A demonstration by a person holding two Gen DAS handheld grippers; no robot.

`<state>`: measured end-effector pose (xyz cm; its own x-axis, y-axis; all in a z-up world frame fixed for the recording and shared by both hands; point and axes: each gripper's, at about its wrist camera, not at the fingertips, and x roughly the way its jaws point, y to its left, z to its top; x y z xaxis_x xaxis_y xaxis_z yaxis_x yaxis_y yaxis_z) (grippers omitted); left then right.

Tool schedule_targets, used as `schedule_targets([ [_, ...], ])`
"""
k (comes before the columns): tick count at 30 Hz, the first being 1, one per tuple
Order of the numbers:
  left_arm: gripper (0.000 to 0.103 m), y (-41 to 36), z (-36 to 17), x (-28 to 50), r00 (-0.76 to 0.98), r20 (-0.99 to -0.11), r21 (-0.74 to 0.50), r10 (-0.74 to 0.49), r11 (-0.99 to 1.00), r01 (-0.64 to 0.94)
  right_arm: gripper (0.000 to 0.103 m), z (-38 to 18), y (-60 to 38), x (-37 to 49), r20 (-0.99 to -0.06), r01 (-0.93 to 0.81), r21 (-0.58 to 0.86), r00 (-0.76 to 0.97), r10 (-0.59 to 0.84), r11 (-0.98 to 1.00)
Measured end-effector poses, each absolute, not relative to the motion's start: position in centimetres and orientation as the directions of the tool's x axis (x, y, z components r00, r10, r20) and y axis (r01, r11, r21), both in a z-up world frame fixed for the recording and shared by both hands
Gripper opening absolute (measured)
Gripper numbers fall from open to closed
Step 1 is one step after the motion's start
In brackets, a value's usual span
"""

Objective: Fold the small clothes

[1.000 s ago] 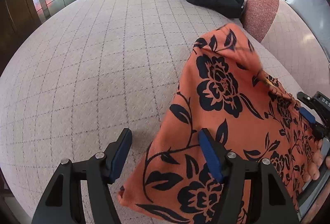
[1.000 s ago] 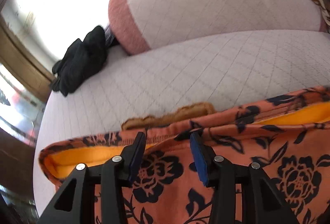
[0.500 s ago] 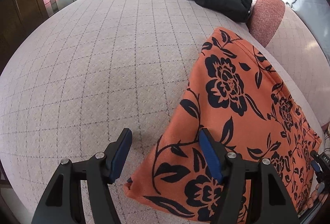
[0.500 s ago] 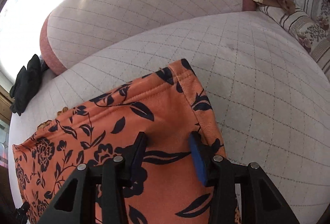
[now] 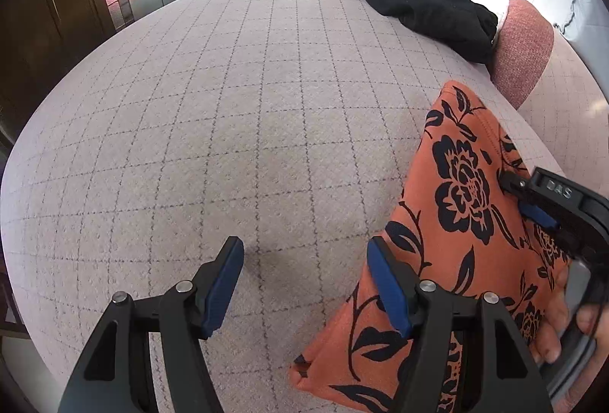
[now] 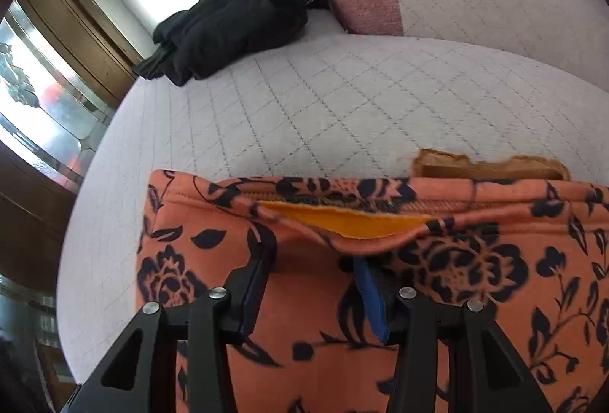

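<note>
Left wrist view: your left gripper (image 5: 304, 283) spread wide, empty, over bare quilted cushion (image 5: 213, 131); orange floral garment (image 5: 453, 222) now lies to its right rather than under right finger as half second ago. Right gripper (image 5: 533, 200) has swung in over garment's far side.

Right wrist view: right gripper (image 6: 312, 279) parted, tips on cloth, nothing pinched. Waistband edge (image 6: 342, 219) gapes, yellow lining showing. Black clothing (image 6: 236, 21) well apart. Judgement: fold laid; next grab not begun.
</note>
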<state>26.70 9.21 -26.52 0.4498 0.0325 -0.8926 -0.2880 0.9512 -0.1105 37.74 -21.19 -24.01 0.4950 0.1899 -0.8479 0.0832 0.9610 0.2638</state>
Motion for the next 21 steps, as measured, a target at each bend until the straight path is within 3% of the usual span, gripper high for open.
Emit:
schedule_targets([
  [2,0.068,9.0,-26.3,27.1,0.452,-0.891,-0.102,0.035,0.956,-0.275,0.053,-24.2,-20.5,38.7,-0.829,0.108,0.215,0.546,0.123,0.971],
  [6,0.068,8.7,-25.8,27.4,0.475,-0.879,-0.107,0.044,0.952,-0.286,0.051,-22.7,-22.8,38.4,-0.796,0.144,0.267,0.591,0.133,0.953],
  [11,0.068,7.9,-24.3,26.2,0.534,-0.845,-0.100,0.044,0.966,-0.238,0.051,-20.5,-30.0,34.7,-0.768,0.279,0.167,0.638,-0.053,0.946],
  [16,0.073,6.0,-25.4,26.2,0.484,-0.874,-0.055,0.042,0.981,-0.184,0.051,-21.3,-41.5,30.7,-0.802,0.510,0.155,0.565,-0.193,0.846],
  [21,0.077,4.7,-26.5,26.4,0.466,-0.881,0.000,0.081,0.985,-0.172,0.051,-24.7,-49.0,29.9,-0.845,0.613,0.221,0.509,-0.165,0.759],
])
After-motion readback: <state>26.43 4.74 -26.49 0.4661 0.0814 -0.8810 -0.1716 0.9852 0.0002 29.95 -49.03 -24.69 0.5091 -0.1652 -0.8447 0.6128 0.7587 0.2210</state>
